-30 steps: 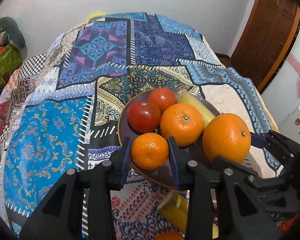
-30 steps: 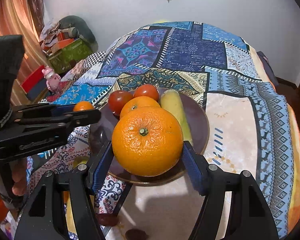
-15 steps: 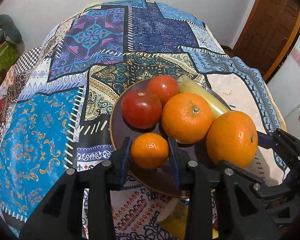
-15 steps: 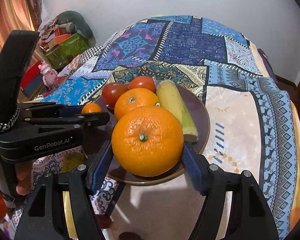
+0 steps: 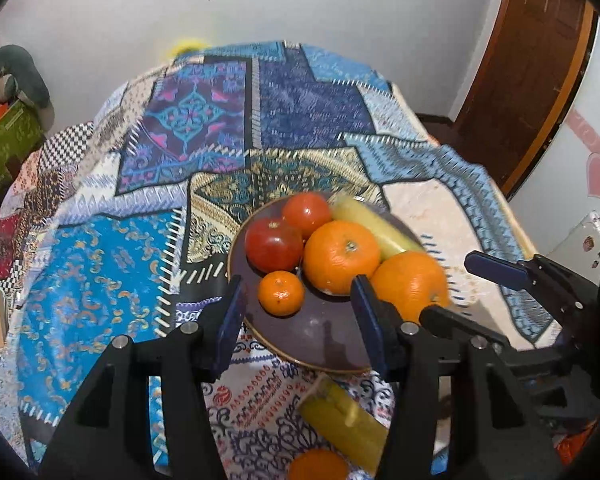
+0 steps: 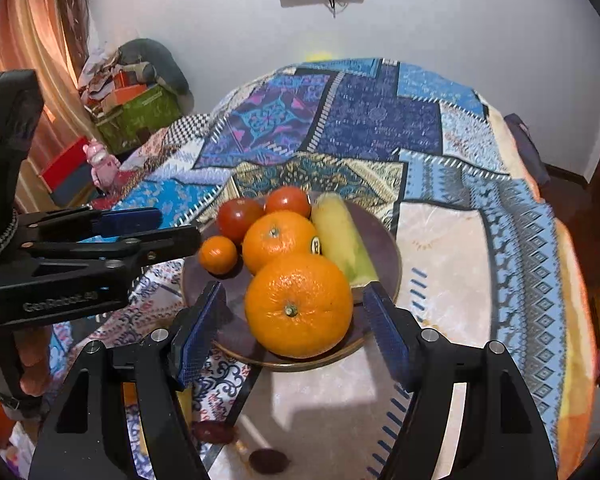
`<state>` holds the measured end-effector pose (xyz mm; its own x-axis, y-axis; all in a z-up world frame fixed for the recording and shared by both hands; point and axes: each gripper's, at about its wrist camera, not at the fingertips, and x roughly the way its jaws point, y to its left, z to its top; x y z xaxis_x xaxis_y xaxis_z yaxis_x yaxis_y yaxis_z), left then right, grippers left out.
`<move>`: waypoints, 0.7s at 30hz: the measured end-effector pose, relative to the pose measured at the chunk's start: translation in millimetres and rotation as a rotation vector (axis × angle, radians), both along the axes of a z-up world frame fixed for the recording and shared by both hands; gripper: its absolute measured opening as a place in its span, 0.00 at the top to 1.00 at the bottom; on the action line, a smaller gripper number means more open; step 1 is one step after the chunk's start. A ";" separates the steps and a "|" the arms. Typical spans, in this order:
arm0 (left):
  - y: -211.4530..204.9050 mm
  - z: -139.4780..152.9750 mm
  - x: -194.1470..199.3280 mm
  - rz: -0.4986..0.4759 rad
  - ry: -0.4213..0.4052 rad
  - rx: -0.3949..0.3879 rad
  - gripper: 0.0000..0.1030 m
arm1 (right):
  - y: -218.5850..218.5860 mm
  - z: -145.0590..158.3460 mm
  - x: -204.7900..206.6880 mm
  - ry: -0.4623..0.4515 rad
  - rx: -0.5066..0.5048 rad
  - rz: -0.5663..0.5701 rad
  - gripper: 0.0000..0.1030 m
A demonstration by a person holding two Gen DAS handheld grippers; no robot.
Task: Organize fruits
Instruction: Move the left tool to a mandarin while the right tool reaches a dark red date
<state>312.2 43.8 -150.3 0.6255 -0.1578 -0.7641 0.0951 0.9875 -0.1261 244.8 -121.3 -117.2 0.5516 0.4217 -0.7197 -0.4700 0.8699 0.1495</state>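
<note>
A dark plate on the patterned cloth holds two tomatoes, a large orange, a yellow-green banana, a small mandarin and a second large orange. My left gripper is open, its fingers apart behind the mandarin. My right gripper is open, its fingers clear on either side of the second large orange, which rests on the plate's near edge.
A yellow fruit and another orange lie on the cloth in front of the plate. Two small dark objects lie near the table's front. Boxes and cushions stand at the left, a wooden door at the right.
Both grippers opened and pulled back. The small mandarin and the large orange were let go and now rest on the plate.
</note>
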 end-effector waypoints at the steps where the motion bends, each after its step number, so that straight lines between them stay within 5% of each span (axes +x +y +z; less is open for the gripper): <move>1: 0.3 5.4 -4.7 0.000 -0.010 -0.001 0.47 | -1.5 3.7 -2.2 -0.007 0.005 -0.001 0.34; 11: 13.5 41.6 -70.0 0.010 -0.066 0.012 0.41 | -21.6 28.9 -41.9 -0.066 0.007 0.007 0.32; 21: 17.2 5.4 -114.7 0.007 0.037 -0.002 0.41 | -30.2 -9.4 -74.6 0.024 -0.041 0.023 0.32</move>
